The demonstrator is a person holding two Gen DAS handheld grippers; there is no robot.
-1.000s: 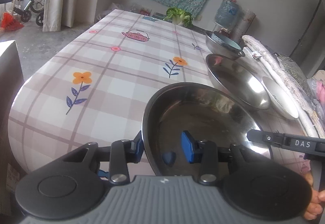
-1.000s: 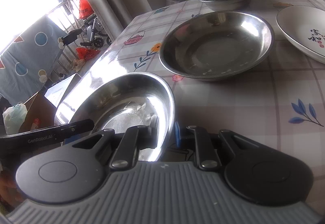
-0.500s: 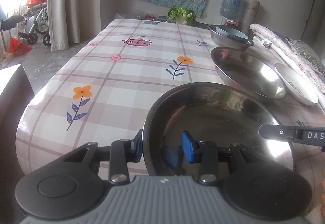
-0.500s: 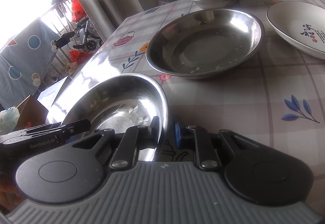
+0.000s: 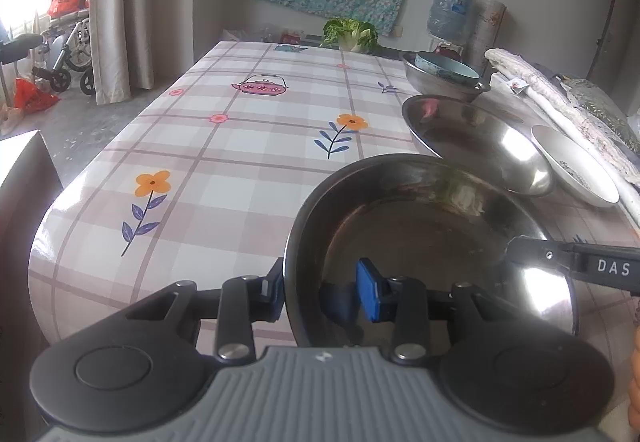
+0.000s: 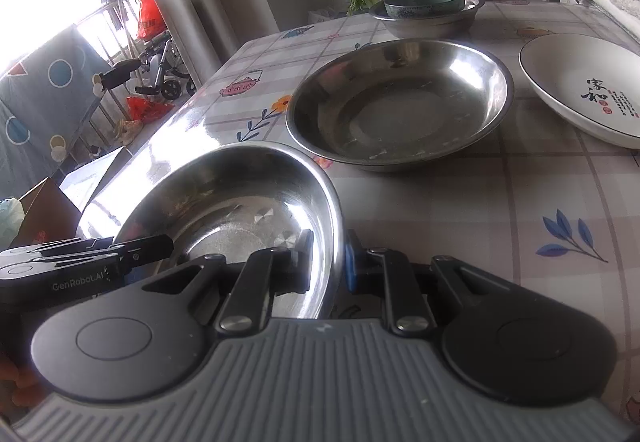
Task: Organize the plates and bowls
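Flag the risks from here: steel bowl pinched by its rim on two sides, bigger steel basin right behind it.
1. The right gripper clamps only the thin, slick rim of the steel bowl; it may slip or tilt.
2. The left gripper straddles the opposite rim with jaws wider; I can't tell whether it bears load.
3. The large steel basin and white plate sit close; swinging forward could clip them.

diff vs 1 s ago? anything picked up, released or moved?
No grab or release. Both views swung slightly, so the hands turned a little. As before, the left gripper and right gripper clamp opposite rims of the near steel bowl. The big steel basin, white plate and far bowls stayed put.
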